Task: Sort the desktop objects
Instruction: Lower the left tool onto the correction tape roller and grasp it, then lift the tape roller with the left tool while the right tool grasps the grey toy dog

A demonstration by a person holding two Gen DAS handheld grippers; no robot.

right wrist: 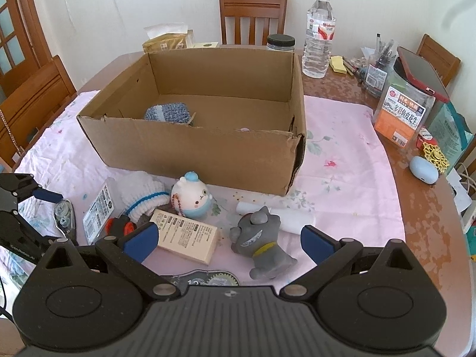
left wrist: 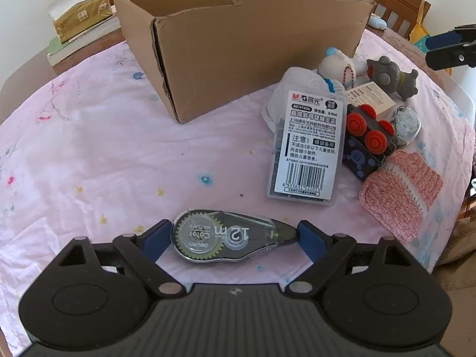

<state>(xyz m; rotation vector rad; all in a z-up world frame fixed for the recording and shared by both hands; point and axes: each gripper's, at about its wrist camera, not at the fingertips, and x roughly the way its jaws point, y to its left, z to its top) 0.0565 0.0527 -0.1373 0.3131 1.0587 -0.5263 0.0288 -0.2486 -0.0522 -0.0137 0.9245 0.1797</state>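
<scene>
A clear correction tape dispenser lies on the pink cloth between the open fingers of my left gripper; both pads are at its ends, contact unclear. It also shows in the right wrist view. The open cardboard box stands behind; in the right wrist view the box holds a blue knitted piece. My right gripper is open and empty above a grey dog toy and a cream carton.
A refill case, a red-wheeled toy, a pink knitted pouch, a white knitted hat and a round white-blue toy lie by the box. A water bottle, jars and chairs stand at the back.
</scene>
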